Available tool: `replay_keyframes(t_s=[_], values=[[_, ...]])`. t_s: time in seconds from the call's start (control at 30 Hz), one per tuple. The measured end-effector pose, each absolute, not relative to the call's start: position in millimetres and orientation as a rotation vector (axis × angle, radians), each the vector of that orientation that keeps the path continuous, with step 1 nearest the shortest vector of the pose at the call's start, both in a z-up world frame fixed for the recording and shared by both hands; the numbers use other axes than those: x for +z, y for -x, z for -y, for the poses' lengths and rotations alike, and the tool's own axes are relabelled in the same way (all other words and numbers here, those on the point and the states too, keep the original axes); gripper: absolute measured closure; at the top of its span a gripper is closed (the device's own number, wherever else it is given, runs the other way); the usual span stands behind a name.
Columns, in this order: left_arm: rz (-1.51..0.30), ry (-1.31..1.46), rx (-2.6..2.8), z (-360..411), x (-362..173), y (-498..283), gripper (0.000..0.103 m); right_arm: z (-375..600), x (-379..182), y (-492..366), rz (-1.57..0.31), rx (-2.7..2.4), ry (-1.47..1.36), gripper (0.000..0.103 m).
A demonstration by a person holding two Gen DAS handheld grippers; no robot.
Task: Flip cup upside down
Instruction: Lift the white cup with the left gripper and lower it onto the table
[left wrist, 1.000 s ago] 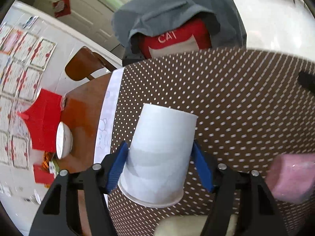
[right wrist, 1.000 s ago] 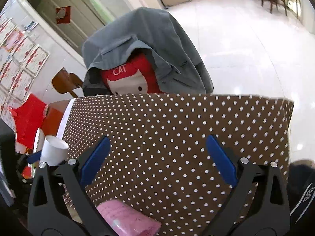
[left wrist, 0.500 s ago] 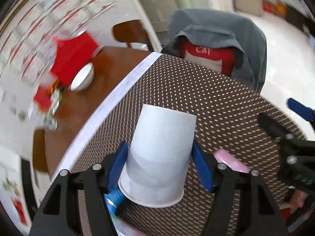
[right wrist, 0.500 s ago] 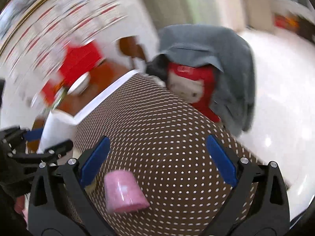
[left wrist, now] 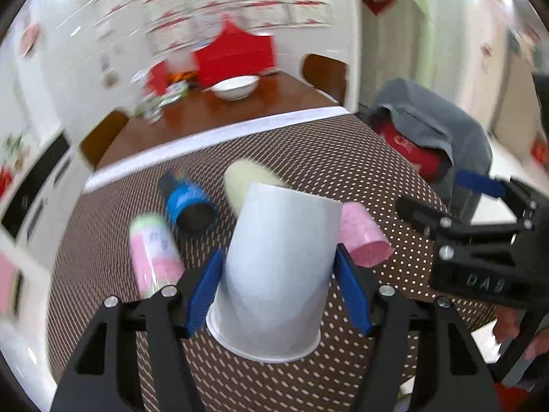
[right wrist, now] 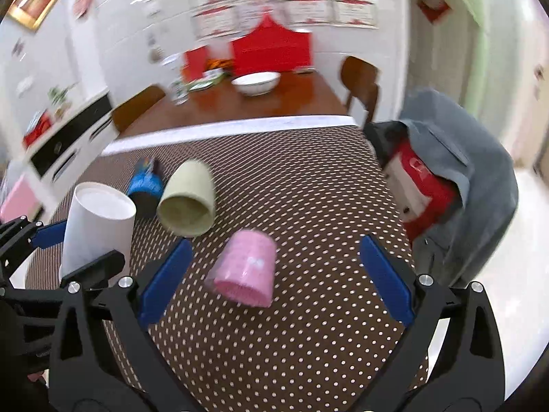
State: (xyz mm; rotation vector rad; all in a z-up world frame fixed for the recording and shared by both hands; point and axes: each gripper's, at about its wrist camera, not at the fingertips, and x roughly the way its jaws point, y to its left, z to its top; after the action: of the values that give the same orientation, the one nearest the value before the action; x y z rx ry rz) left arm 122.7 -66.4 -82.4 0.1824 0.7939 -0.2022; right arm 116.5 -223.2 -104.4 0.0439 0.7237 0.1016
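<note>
Left claw (left wrist: 278, 285): closed on the white cup (left wrist: 274, 267), its blue pads (left wrist: 206, 292) pressed against opposite sides of the cup wall. The cup is held above the tabletop (left wrist: 343, 158) with its closed base pointing away from the camera and its rolled rim nearest the lens; seen from the right wrist, the base faces upward and slightly tilted. It touches no other item.

Right claw (right wrist: 274, 274): open and holding nothing, with a wide gap between its blue pads (right wrist: 386, 276). It hovers over the near part of the tabletop, to the right of the left claw.

Tabletop: covered by a brown cloth with white dots. On it lie four other cups. A pink cup (right wrist: 245, 271) lies between the right claw's fingers in that view, though not touching them. A pale yellow-green cup (right wrist: 188, 202) lies on its side, mouth toward the camera, just left and farther back. A blue cup (right wrist: 144, 185) lies beside it, farther left. A pink-and-green cup (left wrist: 154, 254) lies at the left, blurred.

Beyond the cloth: bare wood with a white bowl (right wrist: 255, 82). A grey jacket (right wrist: 463, 178) hangs over a chair at the right.
</note>
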Motion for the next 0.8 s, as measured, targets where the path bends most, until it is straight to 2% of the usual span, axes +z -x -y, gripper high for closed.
replay_keyframes(t_s=[0.23,0.43,0.8], values=[[-0.831,0.047,-0.072,36.3,-123.7,-87.6,0.038,203.4,-139.1,-105.4,-0.824,0.196,0.063,0.007],[-0.857,0.139,-0.025,29.1,-155.5,-80.9,0.038,199.0,-166.4,-103.5,-0.906,0.207,0.098,0.007],[-0.811,0.117,0.048,31.2,-159.7,-92.7,0.037,199.9,-164.3,-107.5,-0.897,0.225,0.105,0.007]])
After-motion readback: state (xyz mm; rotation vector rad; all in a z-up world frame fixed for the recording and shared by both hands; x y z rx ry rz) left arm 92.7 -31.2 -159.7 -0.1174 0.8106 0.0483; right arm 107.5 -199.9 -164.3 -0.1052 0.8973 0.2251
